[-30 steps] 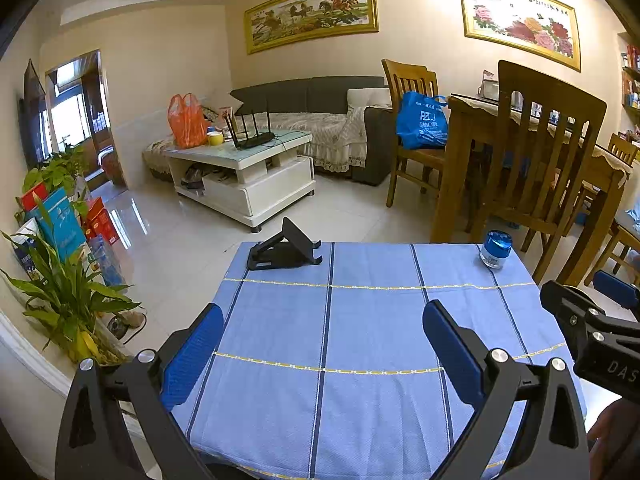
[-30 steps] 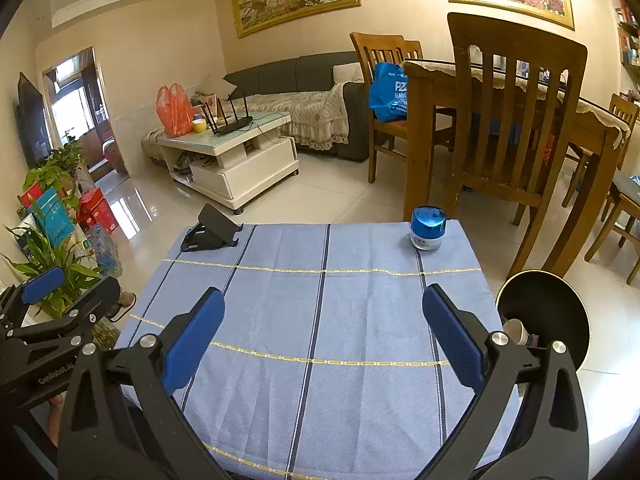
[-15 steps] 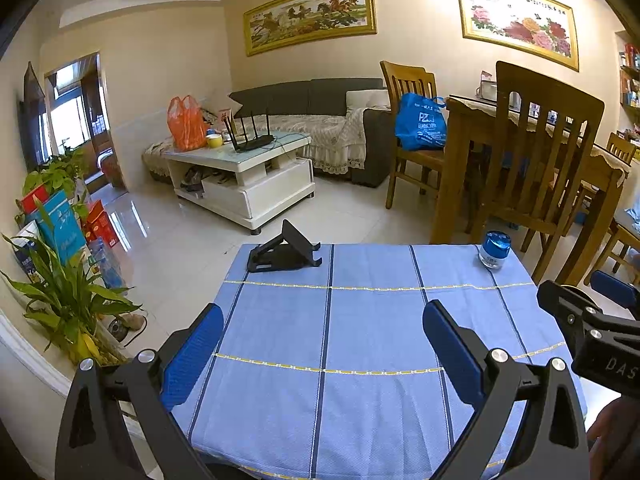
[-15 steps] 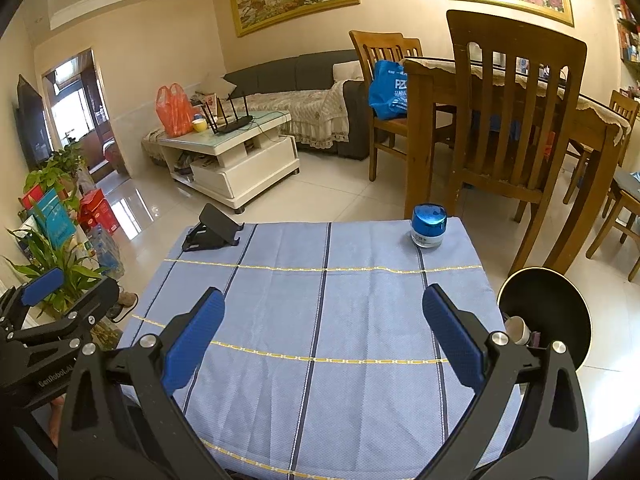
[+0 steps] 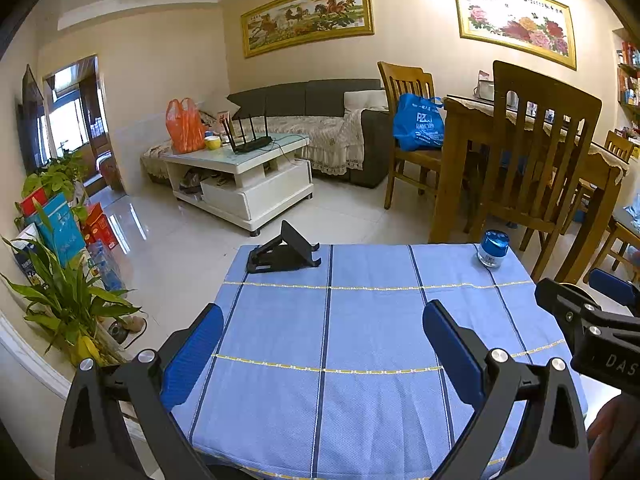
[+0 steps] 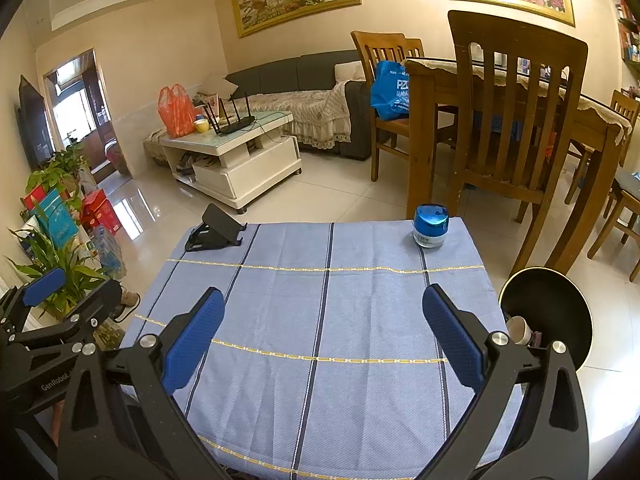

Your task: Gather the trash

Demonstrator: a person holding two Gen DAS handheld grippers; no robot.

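A black round bin (image 6: 560,300) stands on the floor at 3 o'clock of the desk (image 6: 320,320), with a white paper cup (image 6: 519,330) inside. Both the left tongs (image 5: 322,344) and the right tongs (image 6: 323,336) are released and empty over the blue cloth. A blue-lidded jar (image 6: 430,226) sits at 1 o'clock, a black phone stand (image 6: 216,232) at 11.
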